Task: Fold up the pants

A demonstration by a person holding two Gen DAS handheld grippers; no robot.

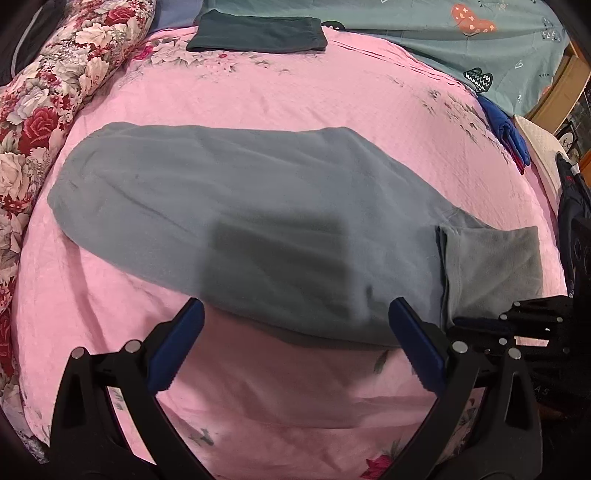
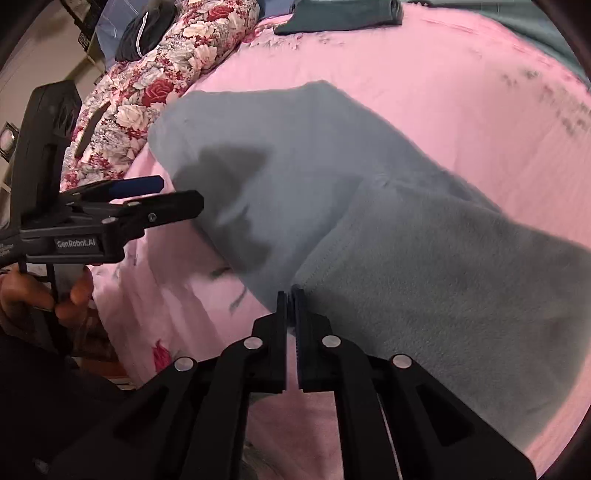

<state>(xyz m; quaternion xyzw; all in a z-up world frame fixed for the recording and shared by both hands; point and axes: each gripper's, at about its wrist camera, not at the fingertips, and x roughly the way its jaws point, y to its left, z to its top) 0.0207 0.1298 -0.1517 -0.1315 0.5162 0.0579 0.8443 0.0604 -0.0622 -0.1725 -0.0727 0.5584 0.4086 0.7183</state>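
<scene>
Grey pants (image 1: 240,192) lie lengthwise across a pink bedspread (image 1: 295,92), with one end turned back into a lighter flap (image 1: 495,266). My left gripper (image 1: 295,306) hangs open above the pants' near edge, nothing between its blue pads (image 1: 184,347). In the right wrist view the same pants (image 2: 295,166) run away from my right gripper (image 2: 291,295), which is shut on the near corner of the flap (image 2: 443,277). The left gripper (image 2: 181,192) shows there side-on at the left. The right gripper (image 1: 476,321) appears at the flap's lower corner.
A folded dark green garment (image 1: 258,35) lies at the far side of the bed. A rolled floral quilt (image 1: 55,85) runs along the left. A blue garment (image 1: 506,133) and a teal sheet (image 1: 443,37) lie at the right. A hand (image 2: 70,295) holds the left gripper's handle.
</scene>
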